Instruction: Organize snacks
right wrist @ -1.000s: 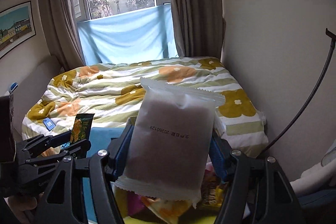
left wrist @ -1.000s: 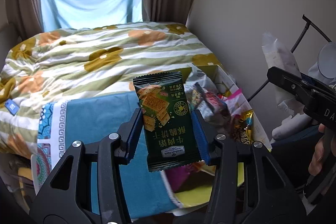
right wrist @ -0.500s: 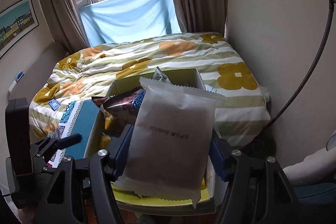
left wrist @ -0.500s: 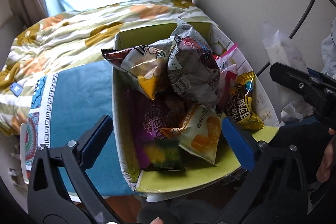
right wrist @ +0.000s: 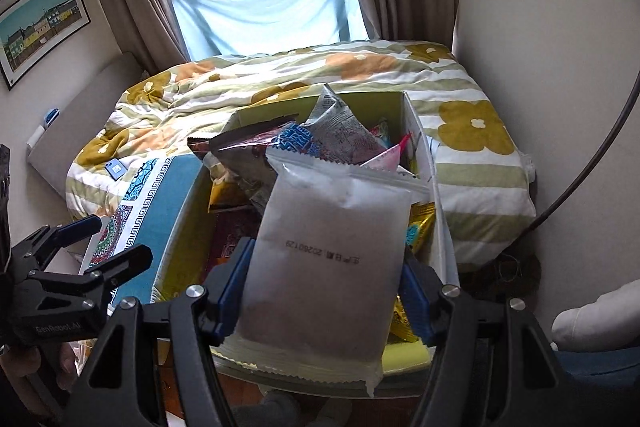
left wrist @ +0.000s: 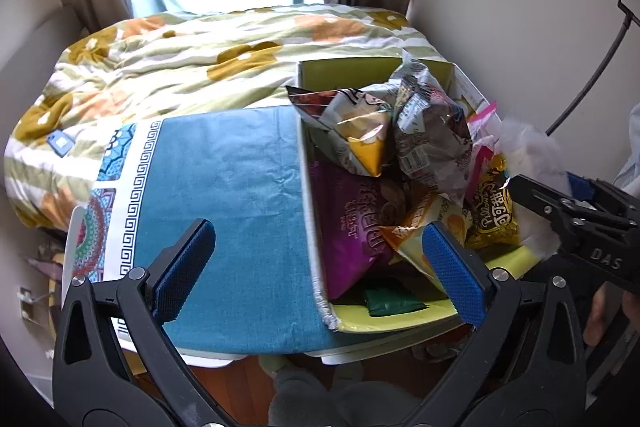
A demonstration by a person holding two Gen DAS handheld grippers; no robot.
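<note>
A yellow-green cardboard box (left wrist: 384,323) holds several snack bags on a table with a blue cloth (left wrist: 240,211). A dark green biscuit packet (left wrist: 394,302) lies flat in the box's near corner, under a purple bag (left wrist: 352,223). My left gripper (left wrist: 316,267) is open and empty above the box's left wall. My right gripper (right wrist: 324,291) is shut on a frosted white packet (right wrist: 328,267), held upright over the box (right wrist: 180,239). The right gripper also shows in the left wrist view (left wrist: 576,215).
A bed with a flowered quilt (left wrist: 224,67) lies behind the table. A wall stands right of the box, with a black curved rod (right wrist: 592,163) against it. The left gripper shows at the lower left of the right wrist view (right wrist: 104,243).
My left gripper opened and let go of the green biscuit packet, which now lies in the box. Both views tilted down toward the box. The right gripper still holds the white packet.
</note>
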